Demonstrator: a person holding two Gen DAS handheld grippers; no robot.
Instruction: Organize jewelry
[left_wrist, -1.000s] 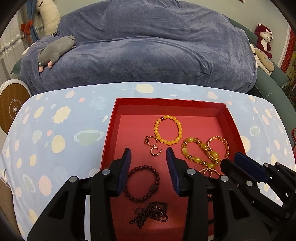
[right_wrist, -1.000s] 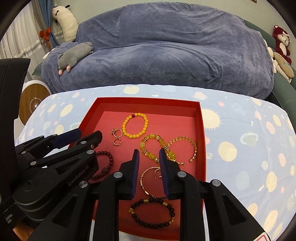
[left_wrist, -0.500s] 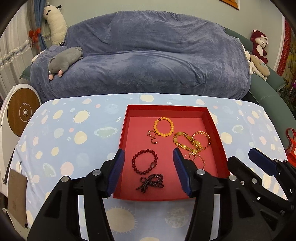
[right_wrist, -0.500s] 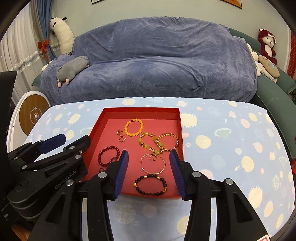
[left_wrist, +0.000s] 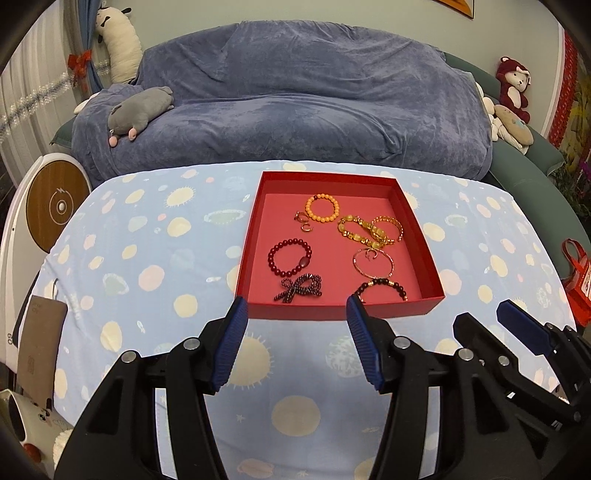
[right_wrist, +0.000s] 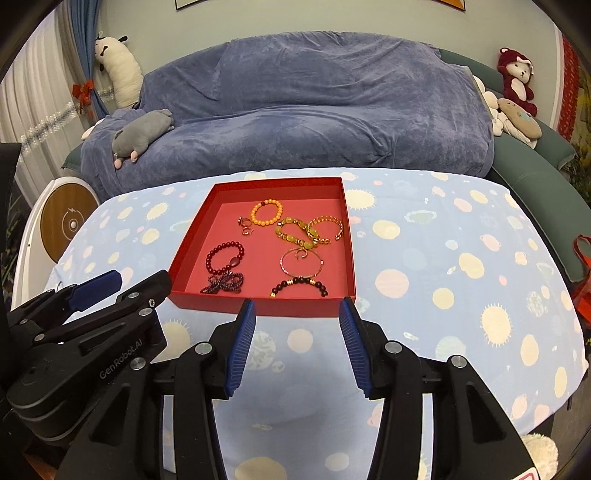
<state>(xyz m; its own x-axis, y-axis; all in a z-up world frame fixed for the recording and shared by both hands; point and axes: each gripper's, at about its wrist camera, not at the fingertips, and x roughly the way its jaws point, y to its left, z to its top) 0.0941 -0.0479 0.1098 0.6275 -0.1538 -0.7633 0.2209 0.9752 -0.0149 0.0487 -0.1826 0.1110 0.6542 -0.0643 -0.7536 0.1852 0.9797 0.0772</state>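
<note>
**Red tray of jewelry on a spotted cloth, both claws spread and empty**

Blue cloth printed with suns and planets covers the table (left_wrist: 155, 266), and behind it a sofa under a blue-grey throw (left_wrist: 295, 99) fills the upper half of both views. At the far left edge of the left wrist view stands a white round device with a wooden disc (left_wrist: 55, 206); above it, at upper left, a grey plush animal (left_wrist: 140, 110) lies on the throw.

Moving right, the red tray (left_wrist: 255, 229) sits in the centre of the frame, on the cloth. Along its left side lie two small rose-gold rings (left_wrist: 303, 221), a dark red bead bracelet (left_wrist: 290, 256) below them, and a dark beaded bow-shaped piece (left_wrist: 301, 288) nearest the front wall. An orange bead bracelet (left_wrist: 323, 208) sits at the back. To the right come a yellow chunky bead bracelet (left_wrist: 360, 230) touching a gold cuff bangle (left_wrist: 388, 229), then a thin rose-gold hoop bangle (left_wrist: 373, 262), and a black bead bracelet (left_wrist: 384, 286) at the front.

At lower centre the left gripper (left_wrist: 293, 310) hangs just in front of the tray's near wall, jaws spread wide, holding nothing. In the right wrist view the right gripper (right_wrist: 297, 308) is likewise spread and empty, in front of the tray's near wall. A red plush monkey (left_wrist: 513, 85) sits at upper right.
</note>
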